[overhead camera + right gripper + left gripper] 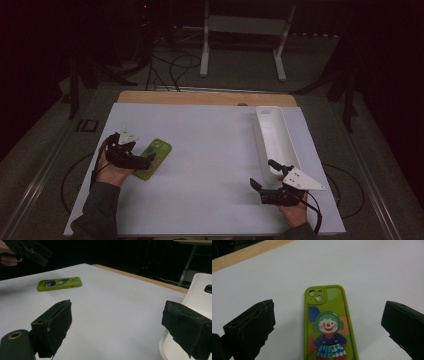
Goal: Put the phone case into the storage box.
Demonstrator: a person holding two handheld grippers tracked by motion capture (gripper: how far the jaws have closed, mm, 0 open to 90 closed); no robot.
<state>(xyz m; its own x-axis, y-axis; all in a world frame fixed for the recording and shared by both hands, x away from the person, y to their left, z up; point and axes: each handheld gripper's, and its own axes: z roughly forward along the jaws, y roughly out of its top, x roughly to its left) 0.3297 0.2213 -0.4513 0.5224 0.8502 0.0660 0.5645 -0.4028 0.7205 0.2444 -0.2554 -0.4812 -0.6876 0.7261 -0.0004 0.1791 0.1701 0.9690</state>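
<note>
Two wide-open left gripper (328,322) fingers (252,327) either side of green phone case (328,315), untouched.

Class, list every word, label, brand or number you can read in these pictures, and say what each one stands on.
None can be read.
Green phone case: a clown picture, no lettering.
White tray: plain, no marking.
Left hand-held gripper and right hand-held gripper: no legible label.

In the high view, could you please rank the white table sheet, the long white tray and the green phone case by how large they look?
1. White table sheet, by far the largest.
2. Long white plastic tray.
3. Green cartoon-print phone case, the smallest.
</note>
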